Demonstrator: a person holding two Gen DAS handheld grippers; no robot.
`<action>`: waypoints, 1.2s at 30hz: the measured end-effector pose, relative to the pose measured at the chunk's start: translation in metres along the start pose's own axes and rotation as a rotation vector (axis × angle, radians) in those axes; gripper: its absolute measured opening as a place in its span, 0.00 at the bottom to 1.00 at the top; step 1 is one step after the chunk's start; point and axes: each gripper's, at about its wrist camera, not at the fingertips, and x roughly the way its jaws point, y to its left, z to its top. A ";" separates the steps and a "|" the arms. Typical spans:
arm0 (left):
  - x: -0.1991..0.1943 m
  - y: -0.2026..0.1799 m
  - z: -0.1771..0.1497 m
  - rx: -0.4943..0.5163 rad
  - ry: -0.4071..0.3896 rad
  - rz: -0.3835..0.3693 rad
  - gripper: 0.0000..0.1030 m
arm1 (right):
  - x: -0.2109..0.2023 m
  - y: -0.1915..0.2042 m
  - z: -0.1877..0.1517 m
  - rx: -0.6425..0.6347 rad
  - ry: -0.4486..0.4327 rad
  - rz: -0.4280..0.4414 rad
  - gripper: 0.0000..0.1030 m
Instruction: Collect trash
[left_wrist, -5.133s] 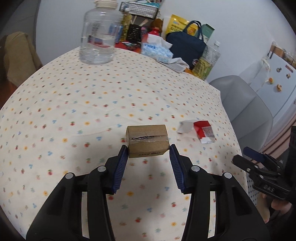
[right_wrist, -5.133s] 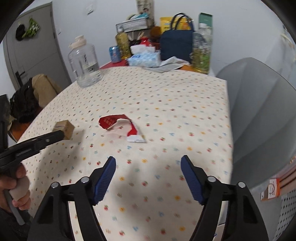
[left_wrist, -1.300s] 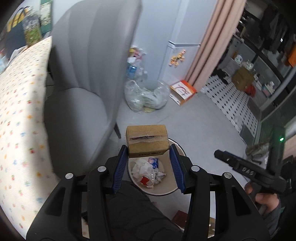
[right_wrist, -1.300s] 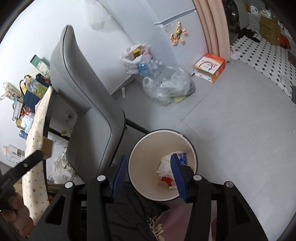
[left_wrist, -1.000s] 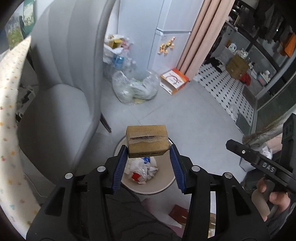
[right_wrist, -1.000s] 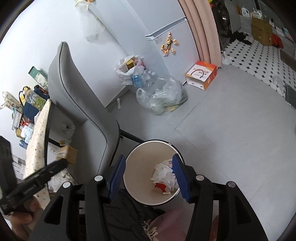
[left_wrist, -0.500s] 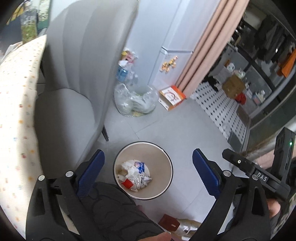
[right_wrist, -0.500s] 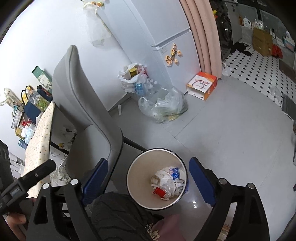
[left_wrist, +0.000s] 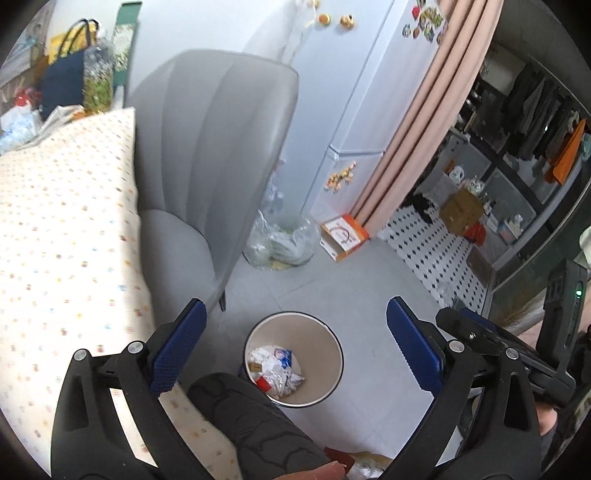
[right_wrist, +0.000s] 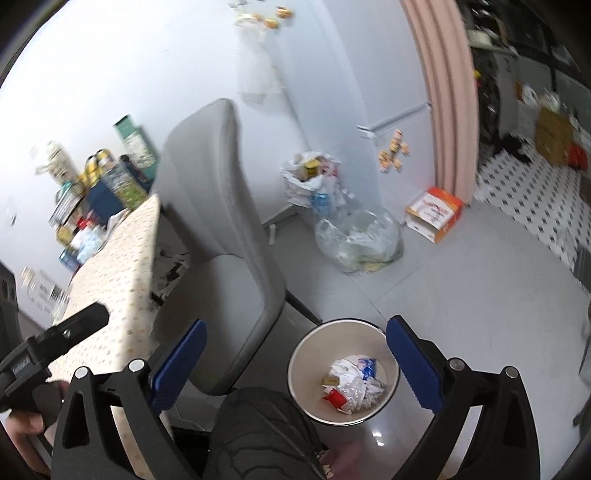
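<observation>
The white fridge (left_wrist: 354, 110) is the biggest thing here, with small magnets stuck on its door, and a pink curtain (left_wrist: 436, 122) hangs just beside it. A big grey chair (left_wrist: 210, 166) stands near the fridge, and the table (left_wrist: 62, 236) with a dotted cloth is on the far side of the chair from the fridge. At the foot of the fridge sits a clear plastic bag (left_wrist: 282, 242) with yellow and green scraps inside, and an orange and white box (left_wrist: 343, 238) lies on the floor just beside that bag. In the right wrist view a white bag (right_wrist: 308, 177) stuffed with bottles and packs leans by the wall next to the fridge. The round trash bin (left_wrist: 294, 328) stands on the grey floor, farther out from the fridge than the clear bag. Inside it are crumpled white papers, a blue and white wrapper, a red scrap and the small cardboard box (left_wrist: 255, 366), which is brown and lies among the papers. The left gripper (left_wrist: 293, 343) is up above the bin; its blue jaws have just been opening, they stand wide apart, and nothing is between them. The right gripper (right_wrist: 295, 363) is over the bin too; its jaws have just been opening as well and hold nothing.
</observation>
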 end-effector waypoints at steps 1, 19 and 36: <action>-0.008 0.003 0.000 -0.002 -0.016 0.007 0.94 | -0.004 0.006 0.000 -0.003 -0.011 -0.002 0.92; -0.156 0.066 -0.013 -0.058 -0.251 0.129 0.94 | -0.077 0.115 -0.007 -0.144 -0.110 -0.016 0.93; -0.239 0.086 -0.052 -0.103 -0.315 0.257 0.94 | -0.109 0.163 -0.026 -0.253 -0.063 0.143 0.92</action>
